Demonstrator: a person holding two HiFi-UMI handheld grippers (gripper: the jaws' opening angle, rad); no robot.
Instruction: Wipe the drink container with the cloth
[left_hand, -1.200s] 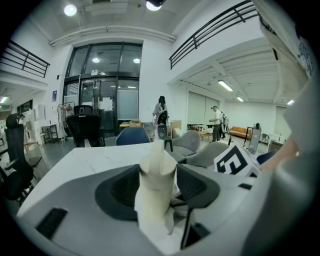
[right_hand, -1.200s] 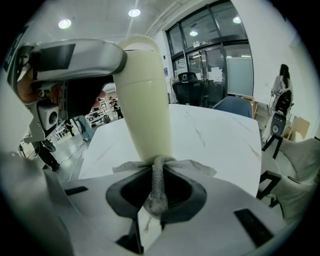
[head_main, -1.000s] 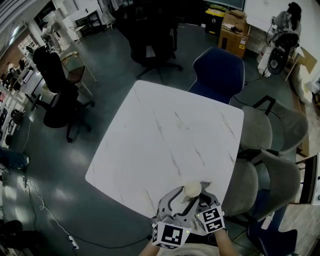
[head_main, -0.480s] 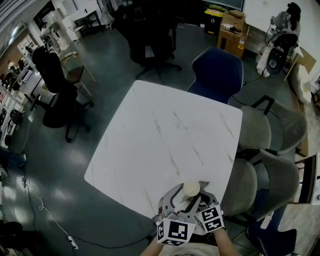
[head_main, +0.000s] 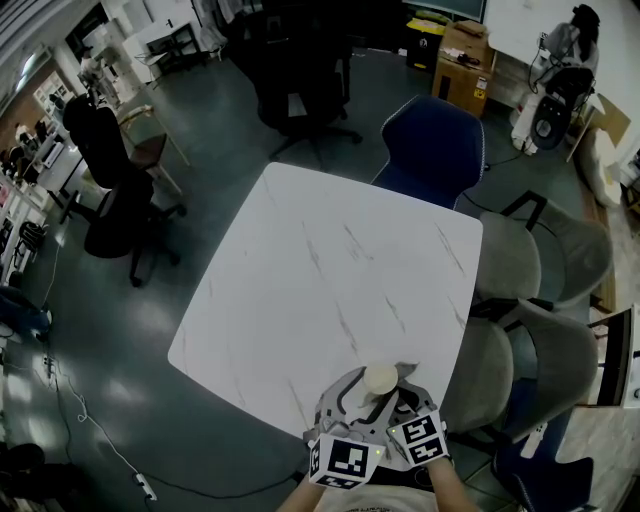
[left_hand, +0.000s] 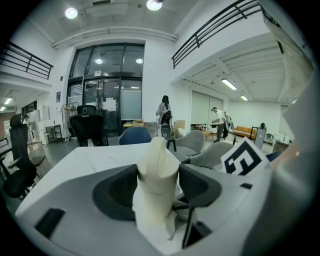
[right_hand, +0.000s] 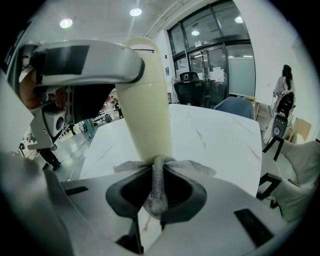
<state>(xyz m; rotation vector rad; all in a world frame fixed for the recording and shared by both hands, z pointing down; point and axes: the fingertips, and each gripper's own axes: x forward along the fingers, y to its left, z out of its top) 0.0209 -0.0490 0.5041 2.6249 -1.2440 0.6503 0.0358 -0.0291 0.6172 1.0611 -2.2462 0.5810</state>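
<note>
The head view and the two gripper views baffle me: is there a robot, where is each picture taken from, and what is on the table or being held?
No robot: a person holds a two-jaw gripper in each hand. The head view comes from a camera on the person's head, looking down on a white marbled table with chairs beside it. The other two cameras ride on the grippers. The left gripper has a cream drink container between its jaws, which have just been opening; whether the pads press it I cannot tell. The right gripper pinches a grey mesh cloth at the container's lower end.
</note>
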